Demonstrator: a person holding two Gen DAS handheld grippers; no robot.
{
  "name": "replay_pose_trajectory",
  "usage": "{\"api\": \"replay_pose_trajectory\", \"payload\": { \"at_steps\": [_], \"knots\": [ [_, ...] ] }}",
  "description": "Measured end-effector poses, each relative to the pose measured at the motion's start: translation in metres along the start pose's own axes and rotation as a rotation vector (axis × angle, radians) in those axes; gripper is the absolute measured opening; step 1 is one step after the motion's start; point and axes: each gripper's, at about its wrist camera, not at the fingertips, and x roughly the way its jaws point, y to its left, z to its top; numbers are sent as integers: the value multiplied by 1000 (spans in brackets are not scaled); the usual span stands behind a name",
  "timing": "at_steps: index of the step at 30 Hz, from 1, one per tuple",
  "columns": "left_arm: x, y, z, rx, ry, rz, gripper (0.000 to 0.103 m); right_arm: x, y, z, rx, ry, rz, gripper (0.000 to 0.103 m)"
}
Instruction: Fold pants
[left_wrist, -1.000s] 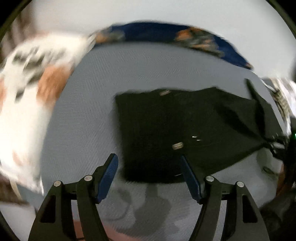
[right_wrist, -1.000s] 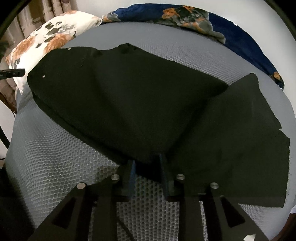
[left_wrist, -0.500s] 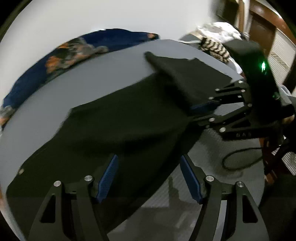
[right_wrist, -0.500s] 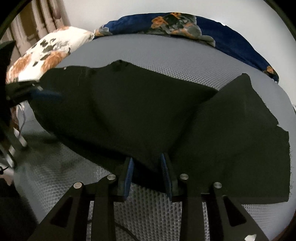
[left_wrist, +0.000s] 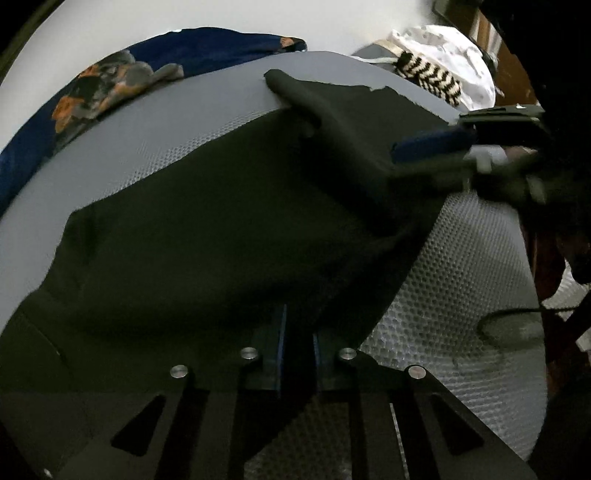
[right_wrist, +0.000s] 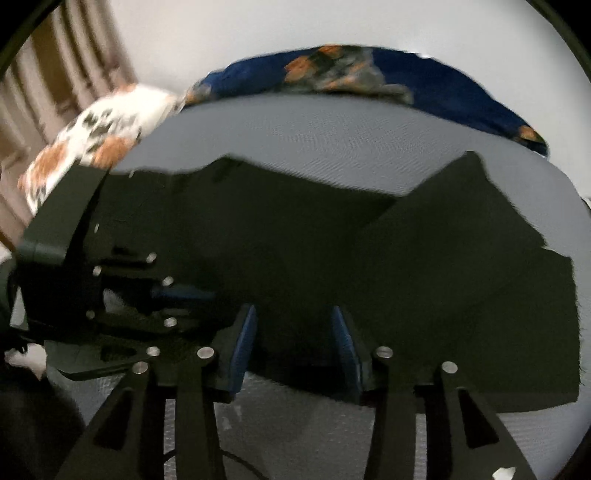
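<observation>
Grey mesh bed (left_wrist: 461, 295) | left claw (left_wrist: 297, 332) pinched on black pants (left_wrist: 207, 236) edge | right claw (right_wrist: 293, 339) opening, fabric between | risk: thin grip slips when lifted

The pants (right_wrist: 295, 251) lie spread across the middle of the bed (right_wrist: 351, 140), one leg reaching toward the far right. Behind them, along the bed's far edge, lies a blanket (right_wrist: 369, 77); a pillow (right_wrist: 99, 133) sits at the far left corner. The left tongs (left_wrist: 297, 332) meet the pants' near edge, left of the right tongs (right_wrist: 293, 343), which straddle that edge.
</observation>
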Motion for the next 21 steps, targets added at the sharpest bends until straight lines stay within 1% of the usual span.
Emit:
{"api": "replay_pose_trajectory", "payload": {
  "at_steps": [1, 5, 7, 10, 12, 14, 16, 17, 20, 21],
  "knots": [
    [0, 2, 0, -15, -5, -7, 12, -2, -14, 0, 35, -9, -16, 41],
    [-1, 18, -1, -129, -20, -71, 12, -2, -77, -5, 230, -35, -67, 41],
    [-1, 24, -2, -169, -22, -94, 12, 1, -107, -9, 327, -48, -72, 41],
    [-1, 24, -3, -185, -26, -100, 12, 5, -154, -12, 480, -79, -62, 43],
    [0, 24, -2, -191, -25, -99, 12, 7, -185, -12, 580, -114, -47, 43],
    [0, 25, -2, -201, -23, -102, 12, 9, -208, -10, 658, -144, -31, 42],
    [1, 26, -2, -208, -22, -106, 12, 12, -228, -6, 710, -169, -23, 42],
    [1, 26, -2, -213, -23, -107, 12, 14, -235, -2, 726, -176, -35, 42],
    [2, 27, -2, -223, -20, -115, 12, 22, -258, 3, 759, -185, -60, 38],
    [2, 27, -3, -227, -19, -117, 12, 25, -263, 5, 768, -187, -58, 34]
  ]
}}
